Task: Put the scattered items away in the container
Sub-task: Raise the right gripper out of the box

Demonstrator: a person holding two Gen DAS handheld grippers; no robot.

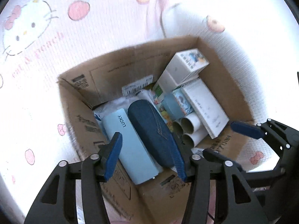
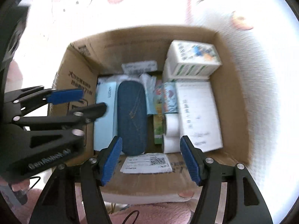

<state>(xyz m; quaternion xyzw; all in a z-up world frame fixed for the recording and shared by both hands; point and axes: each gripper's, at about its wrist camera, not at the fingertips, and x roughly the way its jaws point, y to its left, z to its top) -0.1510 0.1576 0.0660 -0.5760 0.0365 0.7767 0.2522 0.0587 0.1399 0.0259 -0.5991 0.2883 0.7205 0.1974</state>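
An open cardboard box [image 1: 229, 85] [image 2: 229, 85] sits on a white cartoon-print cloth. Inside lie a dark blue denim case [image 1: 155, 132] [image 2: 131, 115], a light blue "LUCKY" case [image 1: 129, 143] [image 2: 103, 119], white boxes [image 1: 188, 65] [image 2: 194, 57], cardboard tubes [image 1: 188, 128] and snack packets. My left gripper [image 1: 147, 156] is open and empty above the box's near-left corner; it also shows in the right wrist view [image 2: 84, 100]. My right gripper [image 2: 151, 158] is open and empty over the box's near edge; its fingers [image 1: 244, 129] show at right in the left wrist view.
The white cloth [image 1: 37, 85] with pink cartoon prints surrounds the box on all sides. A pink fuzzy surface [image 2: 149, 212] with a thin cable lies below the box's near edge. A white shipping label [image 2: 145, 162] sticks to the box's near inner wall.
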